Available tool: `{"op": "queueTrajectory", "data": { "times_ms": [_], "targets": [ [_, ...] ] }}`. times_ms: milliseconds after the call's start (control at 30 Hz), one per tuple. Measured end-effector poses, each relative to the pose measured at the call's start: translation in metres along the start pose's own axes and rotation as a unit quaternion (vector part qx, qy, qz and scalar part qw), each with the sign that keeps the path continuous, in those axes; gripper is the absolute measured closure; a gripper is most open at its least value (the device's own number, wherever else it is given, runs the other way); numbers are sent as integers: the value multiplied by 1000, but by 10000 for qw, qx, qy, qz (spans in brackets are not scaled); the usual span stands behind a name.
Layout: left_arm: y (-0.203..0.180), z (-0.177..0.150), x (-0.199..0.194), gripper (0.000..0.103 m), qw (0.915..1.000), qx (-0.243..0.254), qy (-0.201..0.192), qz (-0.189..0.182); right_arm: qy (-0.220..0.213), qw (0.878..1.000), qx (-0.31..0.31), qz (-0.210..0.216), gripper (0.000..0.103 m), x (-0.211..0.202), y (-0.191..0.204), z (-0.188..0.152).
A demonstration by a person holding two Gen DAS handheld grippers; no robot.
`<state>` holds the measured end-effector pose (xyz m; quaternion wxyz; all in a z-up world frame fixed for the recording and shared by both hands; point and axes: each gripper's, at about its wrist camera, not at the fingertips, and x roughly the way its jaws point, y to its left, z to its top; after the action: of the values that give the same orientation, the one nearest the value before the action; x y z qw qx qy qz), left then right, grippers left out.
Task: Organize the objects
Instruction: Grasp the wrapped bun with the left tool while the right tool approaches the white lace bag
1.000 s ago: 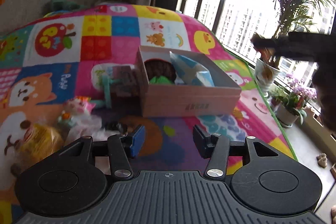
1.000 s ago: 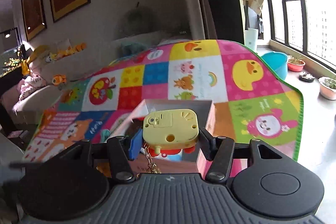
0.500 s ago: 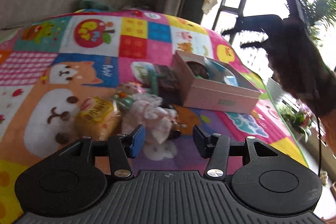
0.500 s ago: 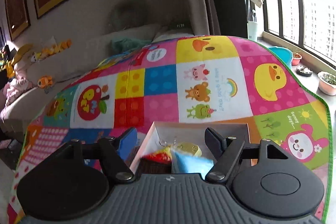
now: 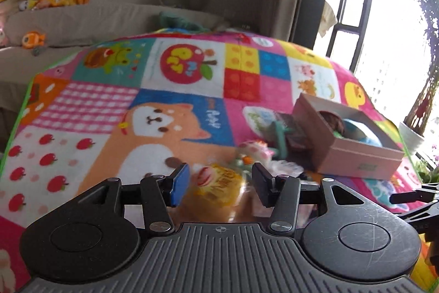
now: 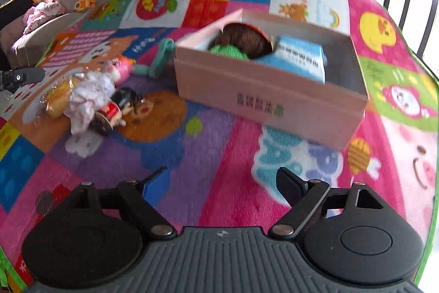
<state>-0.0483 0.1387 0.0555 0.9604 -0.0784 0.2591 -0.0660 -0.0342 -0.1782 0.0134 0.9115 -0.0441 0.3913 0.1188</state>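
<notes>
A bright patchwork play mat (image 6: 225, 155) carries everything; a pink open box (image 6: 263, 95) rests on it; left of the box lie a green toy (image 6: 160, 56), a crumpled white cloth (image 6: 89, 98), a yellow packet (image 6: 57, 98) and a small doll (image 6: 120, 107).

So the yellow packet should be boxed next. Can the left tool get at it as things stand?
Probably yes: the yellow packet lies right ahead of the open left tool, with nothing on top; a white cloth lies against one side.

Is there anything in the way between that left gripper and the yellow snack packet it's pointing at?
Nothing visible. The left gripper is open with the yellow snack packet showing right between its fingers. The crumpled white wrapper lies beside the packet, towards the pink box, not in front of it.
</notes>
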Motion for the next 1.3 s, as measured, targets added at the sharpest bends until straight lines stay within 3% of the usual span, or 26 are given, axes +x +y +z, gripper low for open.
{"op": "queueTrajectory", "data": {
  "times_ms": [200, 300, 467, 633, 733, 1300],
  "targets": [
    [28, -9, -8, 49, 9988, 62, 32, -480, -101, 9999, 72, -4, 0, 8, 3, -7],
    [29, -13, -20, 49, 9961, 561, -6, -677, -148, 9999, 18, -23, 0, 9, 8, -7],
    [23, -6, -9, 49, 9940, 943, 175, -520, -208, 9998, 49, -4, 0, 9, 7, -9],
    [12, -1, 26, 49, 9864, 1267, 716, -766, -216, 9998, 49, -3, 0, 9, 7, -9],
    [0, -1, 44, 44, 9806, 1658, 933, -476, -222, 9997, 58, 4, 0, 9, 7, -9],
    [2, 19, 73, 43, 9863, 1305, 1012, 7, -237, 9997, 67, 9, 0, 9, 7, -9]
  ]
}}
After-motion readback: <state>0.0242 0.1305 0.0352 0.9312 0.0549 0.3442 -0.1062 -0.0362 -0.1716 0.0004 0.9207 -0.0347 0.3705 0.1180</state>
